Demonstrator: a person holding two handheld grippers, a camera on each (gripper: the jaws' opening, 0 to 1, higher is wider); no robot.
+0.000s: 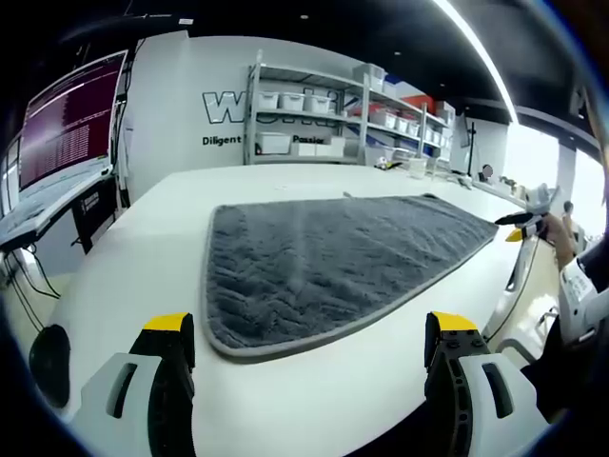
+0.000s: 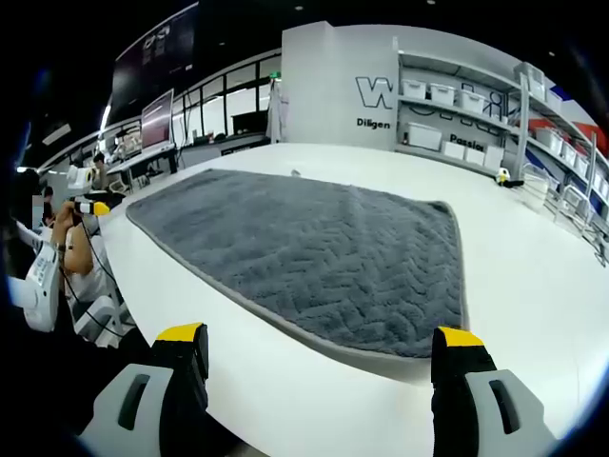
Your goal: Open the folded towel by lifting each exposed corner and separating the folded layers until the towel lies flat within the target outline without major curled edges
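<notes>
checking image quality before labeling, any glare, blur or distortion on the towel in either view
Left gripper view: the towel is sharp, fisheye curves the table edge, and a bright ceiling strip light streaks overhead. Right gripper view: the towel weave reads clearly, evenly lit, with no glare.

Both cameras hover low over the near edge of the white surface point(image 1: 143, 248), looking across the grey towel point(image 1: 324, 257) toward the shelving point(image 1: 324, 114) on the far wall. The left gripper view sits toward the towel's left end, the right gripper view toward its right, and both take in the whole towel and that wall.
</notes>
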